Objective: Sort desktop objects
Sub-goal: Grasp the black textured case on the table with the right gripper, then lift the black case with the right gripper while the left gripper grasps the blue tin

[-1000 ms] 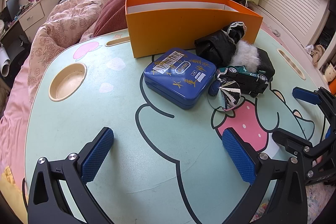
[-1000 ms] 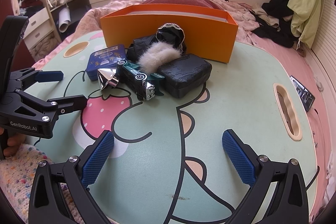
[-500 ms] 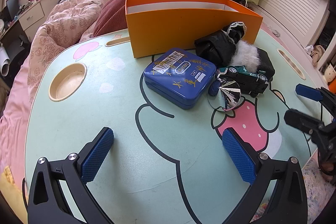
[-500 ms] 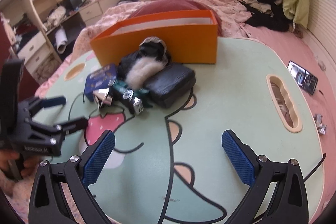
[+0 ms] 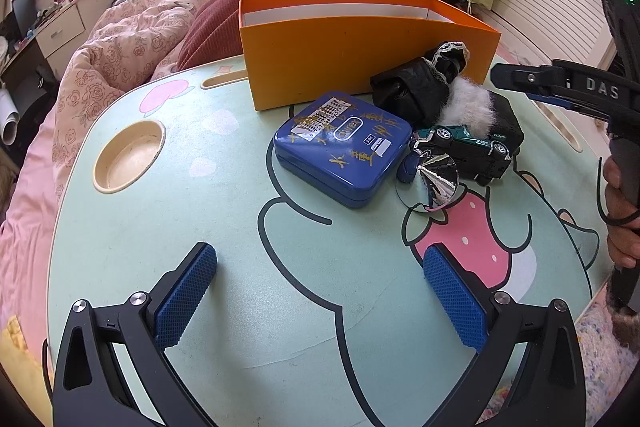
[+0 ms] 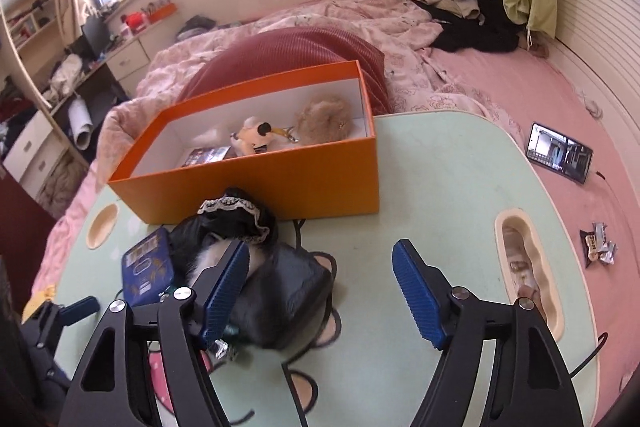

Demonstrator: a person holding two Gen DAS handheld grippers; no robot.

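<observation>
An orange box (image 5: 360,59) stands at the back of the cartoon-printed lap table (image 5: 200,307). In front of it lies a pile: blue tin (image 5: 344,147), black lacy cloth (image 5: 412,87), white fur tuft (image 5: 468,103), green toy car (image 5: 464,143), silver cone (image 5: 440,179) and black case (image 6: 296,287). The box (image 6: 260,183) holds a tan fluffy ball (image 6: 324,119), a small plush toy (image 6: 256,135) and a card pack (image 6: 204,155). My left gripper (image 5: 318,255) is open over bare table. My right gripper (image 6: 320,247) hovers over the pile's right side, jaws closing, pads touching nothing.
A round cup recess (image 5: 130,155) sits at the table's left and a long slot (image 6: 524,267) with small items at its right. On the pink bed lie a phone (image 6: 560,151) and snack wrappers (image 6: 598,243). A person's hand (image 5: 620,219) holds the right gripper's handle.
My right gripper has risen, rolled and swung from the near table towards the pile and box, and its jaws have narrowed. The left gripper has stayed still.
</observation>
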